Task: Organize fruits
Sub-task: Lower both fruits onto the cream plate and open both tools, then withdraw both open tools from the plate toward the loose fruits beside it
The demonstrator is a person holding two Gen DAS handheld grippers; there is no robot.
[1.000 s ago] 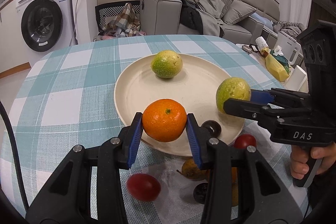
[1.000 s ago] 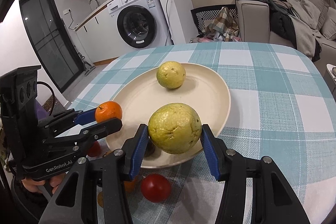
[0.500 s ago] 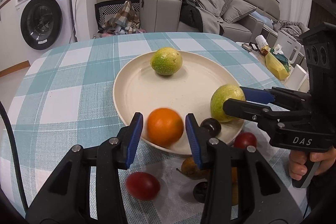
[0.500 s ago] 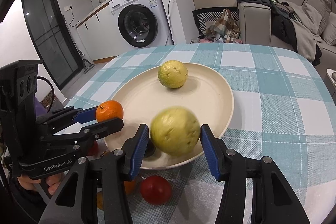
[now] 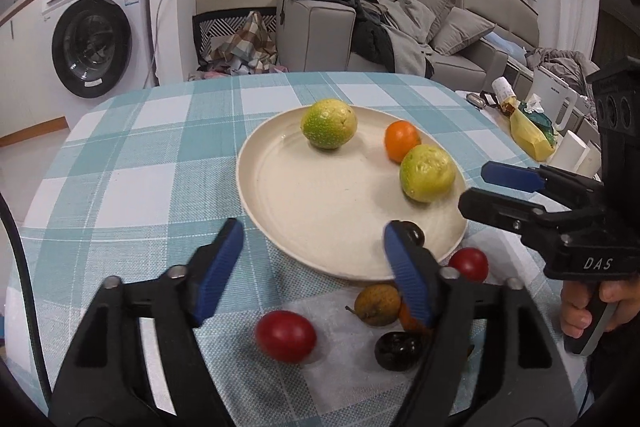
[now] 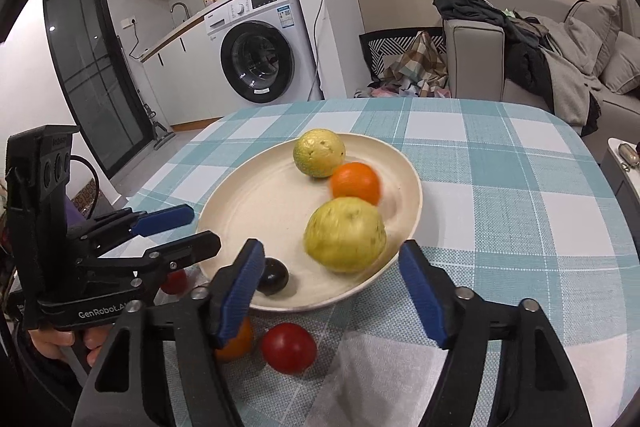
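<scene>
A cream plate (image 5: 320, 211) (image 6: 256, 203) on the checked table holds a yellow-green fruit at the back (image 5: 328, 123) (image 6: 319, 153), an orange (image 5: 401, 140) (image 6: 355, 183), a second yellow-green fruit (image 5: 427, 173) (image 6: 345, 235) and a dark plum (image 5: 412, 233) (image 6: 274, 275) at its near rim. My left gripper (image 5: 314, 267) (image 6: 168, 231) is open and empty over the plate's near edge. My right gripper (image 6: 332, 287) (image 5: 476, 187) is open and empty just behind the second green fruit.
Loose fruit lies on a white cloth (image 5: 340, 315) in front of the plate: two red ones (image 5: 285, 335) (image 5: 468, 263), a brown one (image 5: 377, 304), a dark one (image 5: 398, 350) and a partly hidden orange (image 6: 236, 343). Clutter (image 5: 528, 131) stands off the table's right edge.
Both grippers opened and pulled back. The orange left the left gripper and rolled to the plate's far right. The green fruit left the right gripper and lies on the plate.
</scene>
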